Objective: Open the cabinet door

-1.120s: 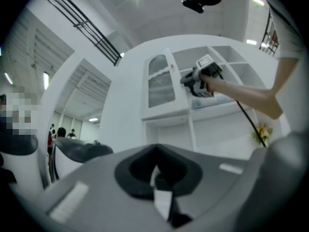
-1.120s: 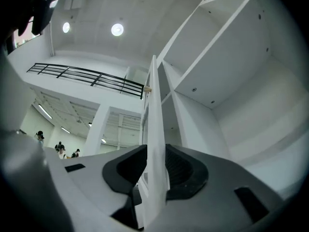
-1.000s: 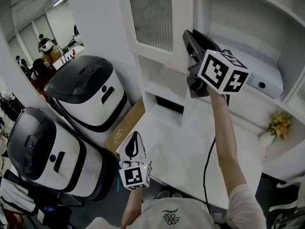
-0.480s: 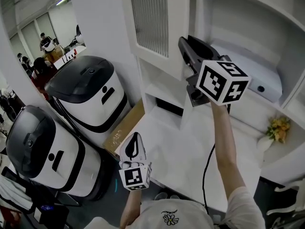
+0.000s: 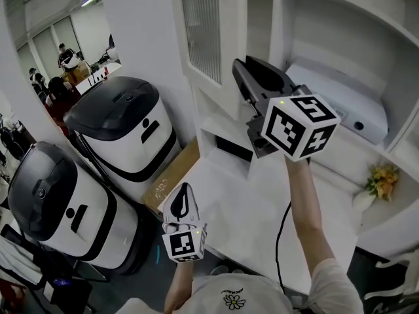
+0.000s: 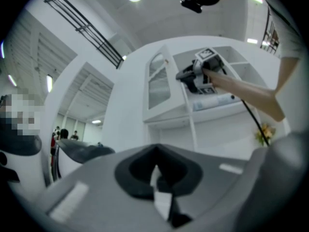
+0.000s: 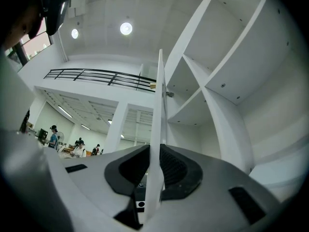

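Standing at the far right, the white cabinet (image 5: 275, 25) has its door (image 5: 230, 44) (the one with the ribbed glass panel (image 5: 201, 28)) swung partly out, left of the open shelves (image 7: 190, 108). Your right gripper (image 7: 154, 173) is clamped on that door's free edge, its pads (image 7: 176, 170) pressing on both faces of the thin panel. Your left gripper (image 6: 155, 170) hangs low and near you, jaws together, nothing between them.
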